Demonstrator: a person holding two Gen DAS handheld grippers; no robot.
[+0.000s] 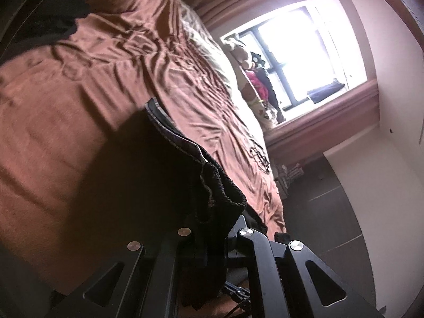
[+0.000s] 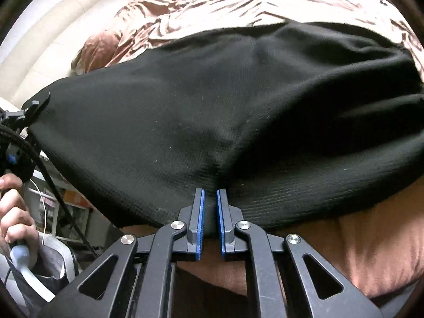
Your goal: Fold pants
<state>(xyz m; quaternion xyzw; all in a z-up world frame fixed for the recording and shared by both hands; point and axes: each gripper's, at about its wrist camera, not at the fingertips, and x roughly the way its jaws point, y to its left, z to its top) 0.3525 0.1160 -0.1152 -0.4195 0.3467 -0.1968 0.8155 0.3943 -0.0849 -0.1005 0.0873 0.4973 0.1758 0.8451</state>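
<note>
The black pants point(image 2: 212, 111) hang stretched between both grippers above a bed with a brown sheet point(image 2: 357, 251). My right gripper point(image 2: 210, 201) is shut on the near edge of the pants, the cloth pinched between its blue pads point(image 2: 202, 220). My left gripper shows at the left of the right wrist view point(image 2: 34, 111), shut on the other end of the pants. In the left wrist view the pants point(image 1: 185, 180) drape over my left gripper point(image 1: 212, 238) and hide its fingertips; the brown sheet point(image 1: 92, 79) lies beyond.
A bright window point(image 1: 304, 50) with stuffed toys point(image 1: 254, 74) on its sill is past the bed. A dark tiled floor point(image 1: 331, 212) runs beside the bed. The hand point(image 2: 13, 212) holding the left gripper and a cable point(image 2: 53, 185) are at the left.
</note>
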